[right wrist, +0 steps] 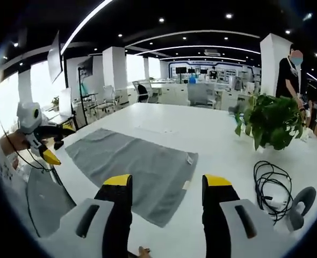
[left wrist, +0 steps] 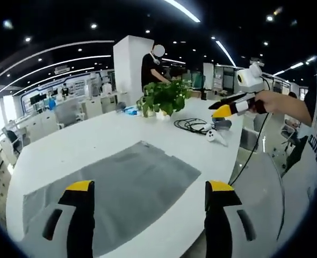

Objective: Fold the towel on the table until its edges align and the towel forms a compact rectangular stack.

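Observation:
A grey towel [left wrist: 127, 185] lies spread flat and unfolded on the white table [left wrist: 94, 137]. My left gripper [left wrist: 149, 188] hovers open over the towel's near side, nothing between its yellow-tipped jaws. Off the table's right edge, a hand holds my right gripper [left wrist: 222, 106] in the air. In the right gripper view the towel [right wrist: 131, 158] stretches away to the left, with a small label at its right corner. My right gripper [right wrist: 168, 183] is open above the towel's near end. My left gripper [right wrist: 60, 143] hangs beside the towel's far-left end.
A potted plant [left wrist: 164, 97] [right wrist: 271, 121] stands on the table beyond the towel. A coiled black cable [left wrist: 193, 124] [right wrist: 271, 188] and a white device [left wrist: 217, 137] lie near it. A person [left wrist: 152, 67] stands behind the plant. The curved table edge [left wrist: 239, 161] runs close by.

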Available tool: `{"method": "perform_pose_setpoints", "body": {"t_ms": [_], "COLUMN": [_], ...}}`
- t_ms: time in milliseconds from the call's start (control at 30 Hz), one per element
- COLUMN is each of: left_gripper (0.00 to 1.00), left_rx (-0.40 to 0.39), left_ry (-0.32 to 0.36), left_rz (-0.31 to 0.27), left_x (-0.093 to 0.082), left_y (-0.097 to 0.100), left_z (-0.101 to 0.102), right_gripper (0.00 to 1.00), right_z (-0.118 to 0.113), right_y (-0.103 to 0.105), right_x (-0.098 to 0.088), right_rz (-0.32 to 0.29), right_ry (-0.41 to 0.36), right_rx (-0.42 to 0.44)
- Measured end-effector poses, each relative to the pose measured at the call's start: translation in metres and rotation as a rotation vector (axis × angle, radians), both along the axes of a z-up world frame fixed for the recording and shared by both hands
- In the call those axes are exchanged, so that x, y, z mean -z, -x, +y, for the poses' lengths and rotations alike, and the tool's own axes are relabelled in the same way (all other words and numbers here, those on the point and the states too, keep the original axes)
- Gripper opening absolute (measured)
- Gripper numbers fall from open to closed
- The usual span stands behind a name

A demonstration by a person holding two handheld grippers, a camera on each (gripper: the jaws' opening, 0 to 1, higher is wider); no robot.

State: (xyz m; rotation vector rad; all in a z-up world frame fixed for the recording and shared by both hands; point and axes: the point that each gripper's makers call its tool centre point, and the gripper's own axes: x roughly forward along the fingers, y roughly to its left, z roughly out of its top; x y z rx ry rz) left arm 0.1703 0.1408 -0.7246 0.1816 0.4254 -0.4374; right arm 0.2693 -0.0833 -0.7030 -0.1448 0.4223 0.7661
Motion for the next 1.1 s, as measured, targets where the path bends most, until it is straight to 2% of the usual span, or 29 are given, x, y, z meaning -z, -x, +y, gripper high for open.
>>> {"method": "perform_pose_setpoints", "body": {"t_ms": [267,400,533,667,733,833,1100], "left_gripper": [0.83,0.75,0.74,0.63,0.63,0.65,0.64], "left_rx": [0.11,0.181,0.245,0.291,0.306,0.331,0.389], "left_ry": [-0.028,-0.021,-0.035,-0.043,-0.042,-0.1,-0.112], "left_rz": [0.024,0.007,0.009,-0.005,-0.006,-0.027,-0.017], "left_x": [0.01,0.006,0.009,0.01,0.01,0.014,0.023], "left_y": [0.0,-0.006,-0.013,-0.018,-0.02,-0.028,-0.047], "left_z": [-0.028,-0.049,-0.068,-0.081,-0.087,-0.094,-0.114], "right_gripper": [0.5,0.49,0.49,0.49,0.49,0.48,0.46], "right_z": [0.004,0.005,0.007,0.008,0.007,0.006,0.005], "right_y": [-0.01,-0.018,-0.028,-0.037,-0.042,-0.05,-0.071], "right_x": [-0.005,-0.005,-0.004,-0.003,-0.001,0.001,0.007], "right_rz": [-0.017,-0.023,-0.026,-0.023,-0.024,-0.022,-0.017], "right_ry": [0.02,0.037,0.044,0.044,0.055,0.055,0.075], "right_rx": [-0.039,-0.055,-0.069,-0.087,-0.095,-0.098,-0.108]}}
